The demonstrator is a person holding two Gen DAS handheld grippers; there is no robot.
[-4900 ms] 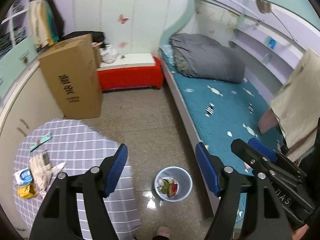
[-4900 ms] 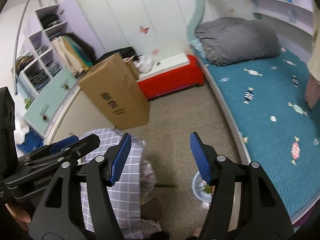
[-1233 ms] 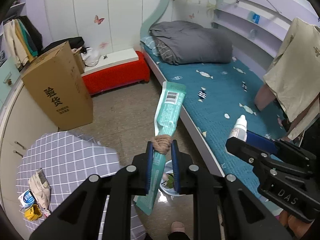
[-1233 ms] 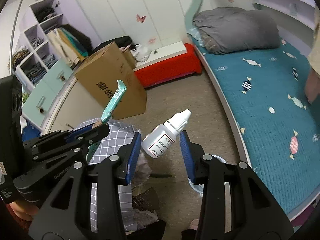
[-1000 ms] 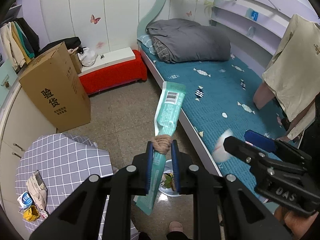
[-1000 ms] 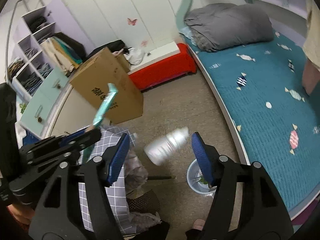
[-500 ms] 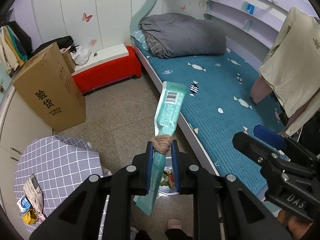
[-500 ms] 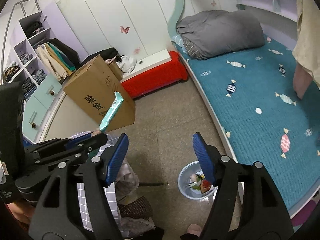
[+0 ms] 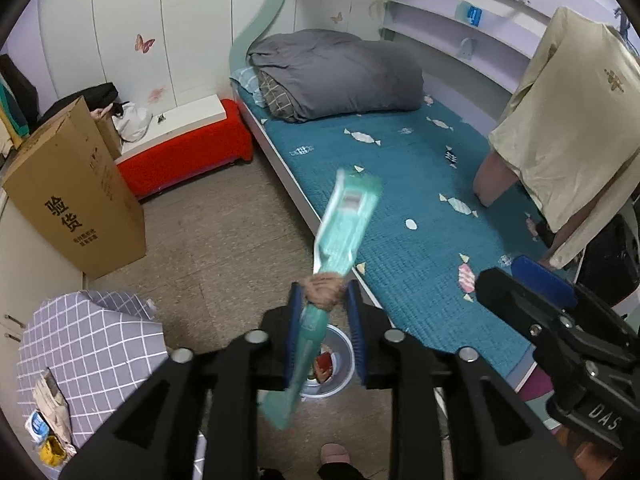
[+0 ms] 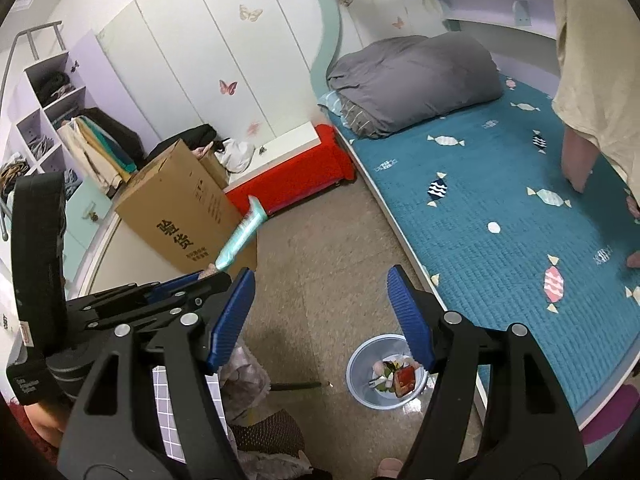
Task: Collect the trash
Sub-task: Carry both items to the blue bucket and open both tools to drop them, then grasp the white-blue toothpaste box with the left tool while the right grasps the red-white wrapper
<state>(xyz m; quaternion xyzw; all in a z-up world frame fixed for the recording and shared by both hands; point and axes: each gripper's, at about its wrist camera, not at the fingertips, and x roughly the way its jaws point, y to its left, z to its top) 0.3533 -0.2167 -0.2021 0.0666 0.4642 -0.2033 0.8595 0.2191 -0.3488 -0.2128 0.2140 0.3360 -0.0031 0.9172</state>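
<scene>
My left gripper (image 9: 323,334) holds a long teal wrapper (image 9: 340,236) and a brown crumpled scrap (image 9: 325,290) between its pads, high above the small grey trash bin (image 9: 334,376) on the floor. The jaws look slightly parted and the wrapper is blurred and tilted. My right gripper (image 10: 320,320) is open and empty above the bin (image 10: 386,378), which holds several bits of trash. The wrapper (image 10: 240,236) and the left gripper (image 10: 176,292) show at left in the right wrist view.
A checked-cloth table (image 9: 88,344) at lower left carries more wrappers (image 9: 48,420). A cardboard box (image 9: 76,196), a red bench (image 9: 188,156) and a bed with a teal cover (image 9: 404,208) ring the floor. A black rod (image 10: 296,385) lies beside the bin.
The right gripper opened and its white dropper bottle fell away toward the bin a second ago. Now the left jaws have parted a little and the teal wrapper has tilted and blurred.
</scene>
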